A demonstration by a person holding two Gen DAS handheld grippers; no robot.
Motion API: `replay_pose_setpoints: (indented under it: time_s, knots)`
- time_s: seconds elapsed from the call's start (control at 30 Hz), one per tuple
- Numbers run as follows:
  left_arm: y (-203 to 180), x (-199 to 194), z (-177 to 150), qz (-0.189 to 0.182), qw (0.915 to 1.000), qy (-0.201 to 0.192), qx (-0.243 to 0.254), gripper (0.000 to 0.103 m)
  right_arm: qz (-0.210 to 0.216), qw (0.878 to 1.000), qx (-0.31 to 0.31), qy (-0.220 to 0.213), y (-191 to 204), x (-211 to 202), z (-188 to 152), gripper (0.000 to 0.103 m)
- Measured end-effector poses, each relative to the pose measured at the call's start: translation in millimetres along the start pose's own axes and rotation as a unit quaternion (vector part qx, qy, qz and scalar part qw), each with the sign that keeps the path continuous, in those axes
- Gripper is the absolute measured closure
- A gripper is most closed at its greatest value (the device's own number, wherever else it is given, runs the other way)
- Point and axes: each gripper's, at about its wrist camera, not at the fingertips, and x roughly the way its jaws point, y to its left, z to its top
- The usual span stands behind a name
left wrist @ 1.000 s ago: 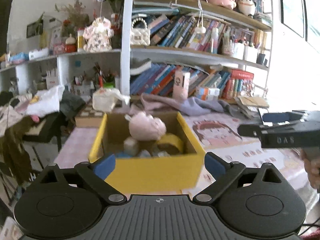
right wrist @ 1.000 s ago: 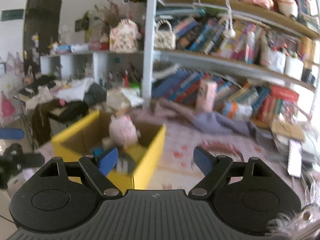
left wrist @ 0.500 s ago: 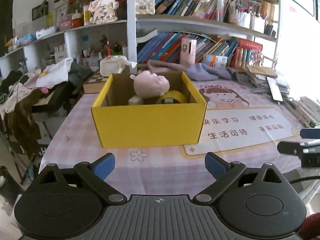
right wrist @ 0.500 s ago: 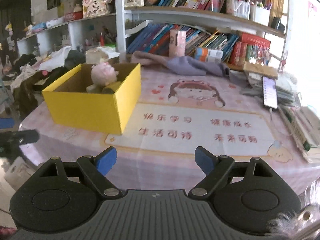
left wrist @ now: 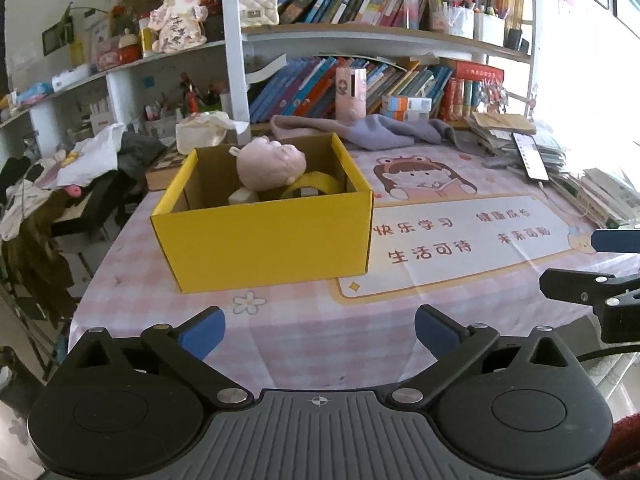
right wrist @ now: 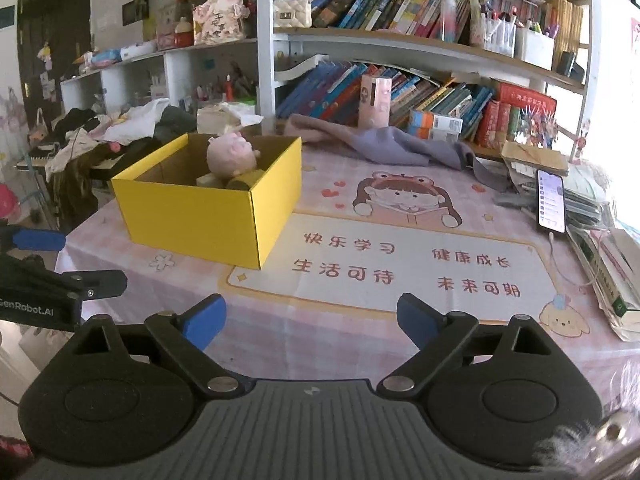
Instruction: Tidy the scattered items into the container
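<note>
From your left wrist view, your left claw [left wrist: 318, 330] was spread wide with nothing between its blue fingertips [left wrist: 202, 330], hanging over the near edge of the pink checked tabletop [left wrist: 304, 320]. The yellow box [left wrist: 264, 236] sat straight ahead, apart from the claw, and inside it you could see a pink plush toy [left wrist: 270, 164] lying on top of a yellow tape roll [left wrist: 312, 186] and a pale block [left wrist: 242, 197]. Your right claw [left wrist: 600, 264] poked in from the right edge, off the side of the printed mat [left wrist: 460, 240].

From your right wrist view, the right claw [right wrist: 312, 318] was just as wide open and gripping nothing, also over the near part of the tabletop [right wrist: 320, 328]. The yellow box [right wrist: 208, 212] was off to the left and further back, its corner touching the printed mat [right wrist: 400, 264], with the pink plush toy [right wrist: 232, 154] peeking over the rim. The left claw [right wrist: 52, 268] showed at the left edge. A phone [right wrist: 551, 201] lay on the stack at the right, and a purple cloth [right wrist: 392, 144] was draped by the bookshelf [right wrist: 400, 48].
</note>
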Motion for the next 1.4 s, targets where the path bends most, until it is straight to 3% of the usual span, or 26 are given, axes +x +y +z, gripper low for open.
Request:
replay_pose_setpoints:
  time_s: [0.47,0.6,0.8,1.4]
  knots:
    - [-3.1,-2.0,-2.1,-0.015,0.9999,-0.004,0.004,0.0,0.012,1.0,-0.01,0.0,6.3,-3.3,-3.1,0.005]
    - [-6.1,0.6,-2.3,-0.001,0.9999,0.006,0.013,0.0,0.012,1.0,-0.012,0.004,6.2,-2.1,-4.0,0.002]
    - [-11.5,3.8,-3.1,-0.015,0.9994,0.016,0.026,0.0,0.001,1.0,-0.004,0.02,3.0,4.0,-5.2,0.0]
    - [-5.8,14.4,-8.7,-0.017,0.9981,0.058,0.005,0.0,0.006,0.999,0.009,0.044,-1.3,14.5,-5.4,0.0]
